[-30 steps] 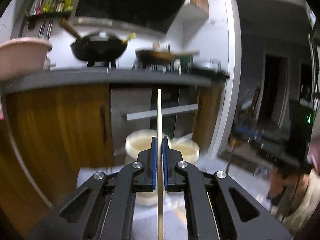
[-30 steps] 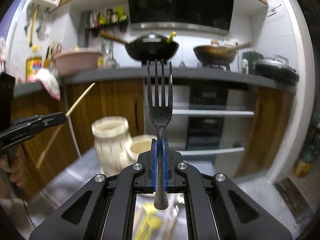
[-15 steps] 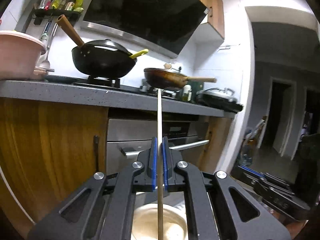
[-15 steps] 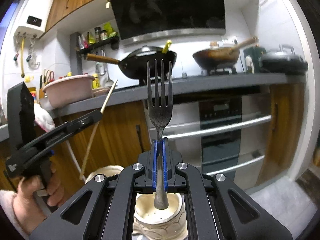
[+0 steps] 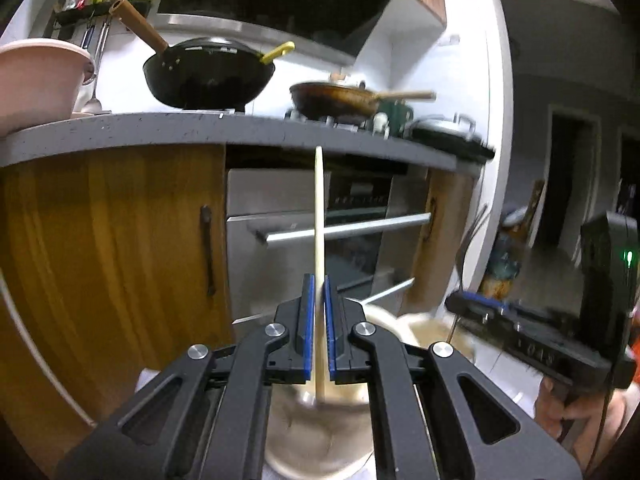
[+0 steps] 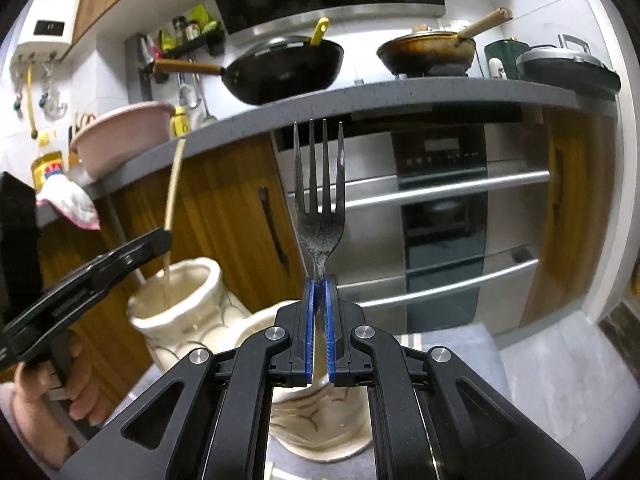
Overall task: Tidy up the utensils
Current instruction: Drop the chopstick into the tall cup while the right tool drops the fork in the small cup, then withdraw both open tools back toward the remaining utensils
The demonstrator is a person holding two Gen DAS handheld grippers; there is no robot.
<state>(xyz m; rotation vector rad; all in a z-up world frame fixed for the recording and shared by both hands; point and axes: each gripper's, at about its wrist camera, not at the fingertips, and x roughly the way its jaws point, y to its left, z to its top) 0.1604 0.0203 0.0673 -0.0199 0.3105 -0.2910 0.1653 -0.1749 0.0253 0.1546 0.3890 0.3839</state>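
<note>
Left hand-held gripper (image 5: 319, 292): I am squeezing a chopstick (image 5: 319, 216), its low end inside the tall jar (image 6: 176, 312).
Right hand-held gripper (image 6: 319, 292): I am squeezing a fork (image 6: 320, 208), prongs up.

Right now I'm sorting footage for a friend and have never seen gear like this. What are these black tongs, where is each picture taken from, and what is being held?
No robot here: a person holds a pair of hand-worked tongs in each hand, each with a wide-angle camera looking along its fingers.

One picture looks along the left tongs, which are shut on a pale chopstick standing upright. Its lower end reaches into the taller cream holder.

The other picture looks along the right tongs, shut on the handle of a dark fork, prongs up, over a shorter cream holder. The left tongs and a hand show at that picture's left.

Both holders stand on a low surface before a kitchen counter.
</note>
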